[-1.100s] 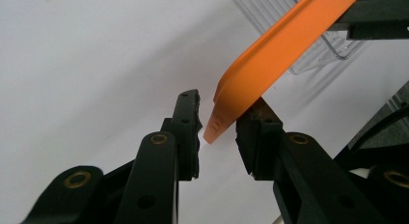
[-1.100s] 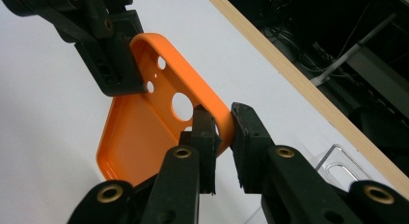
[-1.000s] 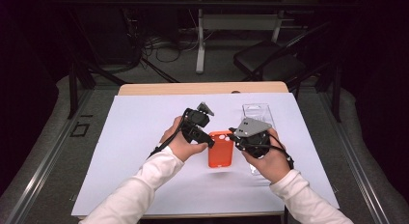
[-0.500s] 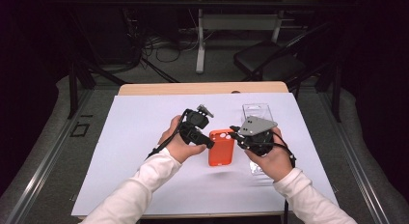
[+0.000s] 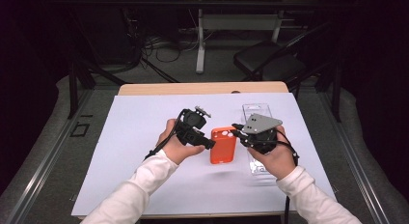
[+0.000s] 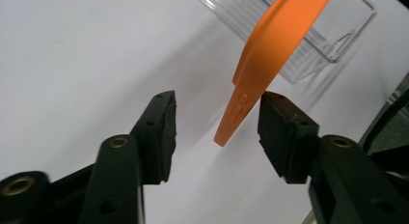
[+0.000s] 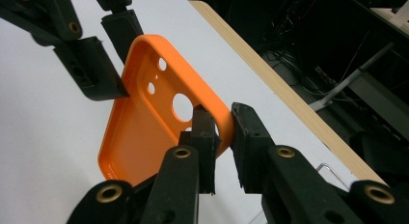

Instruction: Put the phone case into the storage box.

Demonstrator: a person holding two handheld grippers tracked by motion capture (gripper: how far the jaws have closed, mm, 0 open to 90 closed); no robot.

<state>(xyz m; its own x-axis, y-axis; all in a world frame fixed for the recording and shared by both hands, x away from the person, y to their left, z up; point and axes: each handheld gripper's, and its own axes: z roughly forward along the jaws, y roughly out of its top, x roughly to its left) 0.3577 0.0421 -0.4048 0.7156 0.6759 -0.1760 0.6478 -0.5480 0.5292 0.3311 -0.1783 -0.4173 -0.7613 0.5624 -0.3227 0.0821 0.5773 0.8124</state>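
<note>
- your right gripper (image 7: pixel 223 132) is clamped on the rim of the orange phone case (image 5: pixel 223 145), biting the edge beside the big camera hole; it alone carries the case, which hangs tilted just above the white worktop (image 5: pixel 144 185), near the middle.
- your left gripper (image 6: pixel 217 132) has just been opening: its jaws stand apart around the case's button edge, one pad (image 6: pixel 282 130) just beside the side, the other pad well clear. it grips nothing now.
- in the high view the left gripper (image 5: pixel 205 142) sits at 9 o'clock of the case and the right gripper (image 5: pixel 236 133) at 3 o'clock.
- the clear plastic tray (image 5: pixel 255 110) lies under your right hand (image 5: pixel 275 154), running toward 12 o'clock from it.
- risk: that single rim grip is narrow and off-centre. a soft case may flex, pivot around the pads or slip out if you swing it fast.
- risk: the near pad of the left gripper is so close that pulling away sideways could snag the button edge and twist the case out of the right grip. back out along the jaws instead.
- risk: lowering the hanging corner onto the worktop first would lever the case against the pads.
- risk: your right hand hovers over the tray, so a dip could knock it.
</note>
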